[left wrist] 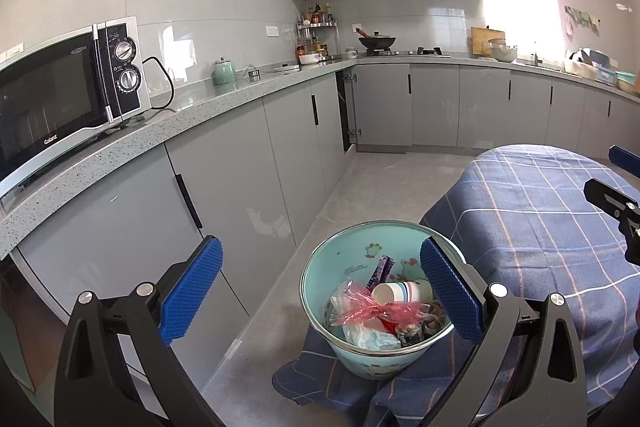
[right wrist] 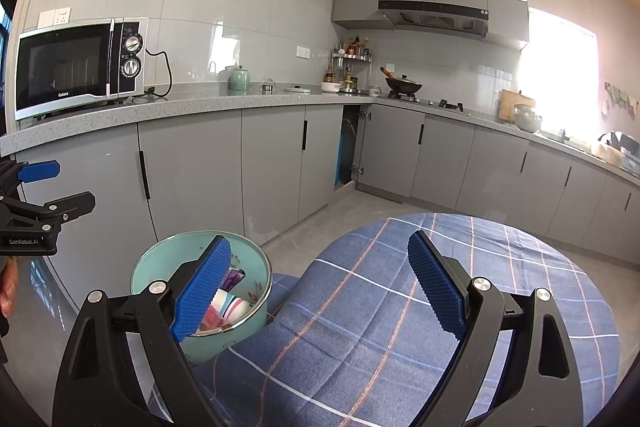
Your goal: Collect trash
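Both claws wide, empty — trash bin w/ paper cup below.

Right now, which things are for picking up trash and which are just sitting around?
For the job:
bin
paper cup
pink wrapper
left gripper, open
right gripper, open

Just sitting around:
microwave
wok
green jar
blue cloth

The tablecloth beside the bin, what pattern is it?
The tablecloth is blue plaid with white and orange lines, clearest in the right wrist view.
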Demonstrator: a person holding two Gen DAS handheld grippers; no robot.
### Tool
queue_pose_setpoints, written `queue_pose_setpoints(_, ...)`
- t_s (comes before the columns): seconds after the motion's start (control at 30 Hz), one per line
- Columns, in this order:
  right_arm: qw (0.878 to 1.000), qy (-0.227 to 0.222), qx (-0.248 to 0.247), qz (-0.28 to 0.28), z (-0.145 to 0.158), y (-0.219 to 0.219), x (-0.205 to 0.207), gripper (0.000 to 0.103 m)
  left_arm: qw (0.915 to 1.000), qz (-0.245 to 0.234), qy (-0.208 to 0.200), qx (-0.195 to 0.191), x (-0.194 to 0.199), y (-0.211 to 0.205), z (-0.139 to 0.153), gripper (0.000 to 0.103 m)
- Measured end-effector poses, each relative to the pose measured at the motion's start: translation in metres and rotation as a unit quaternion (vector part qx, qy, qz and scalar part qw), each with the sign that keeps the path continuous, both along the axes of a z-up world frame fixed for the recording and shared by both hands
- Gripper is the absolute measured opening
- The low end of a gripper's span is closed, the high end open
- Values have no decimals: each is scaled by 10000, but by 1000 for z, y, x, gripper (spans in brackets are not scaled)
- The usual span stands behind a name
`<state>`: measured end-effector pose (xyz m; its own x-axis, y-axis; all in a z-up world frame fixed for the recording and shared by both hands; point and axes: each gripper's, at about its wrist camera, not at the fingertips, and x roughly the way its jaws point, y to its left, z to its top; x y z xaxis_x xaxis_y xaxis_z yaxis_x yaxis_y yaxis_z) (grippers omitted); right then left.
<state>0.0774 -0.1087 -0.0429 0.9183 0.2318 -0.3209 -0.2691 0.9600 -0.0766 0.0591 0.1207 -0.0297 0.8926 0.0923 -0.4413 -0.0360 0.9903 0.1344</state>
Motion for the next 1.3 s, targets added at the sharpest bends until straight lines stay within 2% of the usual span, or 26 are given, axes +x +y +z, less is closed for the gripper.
queue_pose_setpoints(0.67, 9999, -102, 41, -62, -1, -6, -6, 92, 9996, -2, -121, 237, -2, -6, 1, 97)
queue_pose_setpoints(1.3, 9999, -127, 21, -66, -1, -5, -8, 94, 9995, 75, -21, 309, 2, -8, -5, 97)
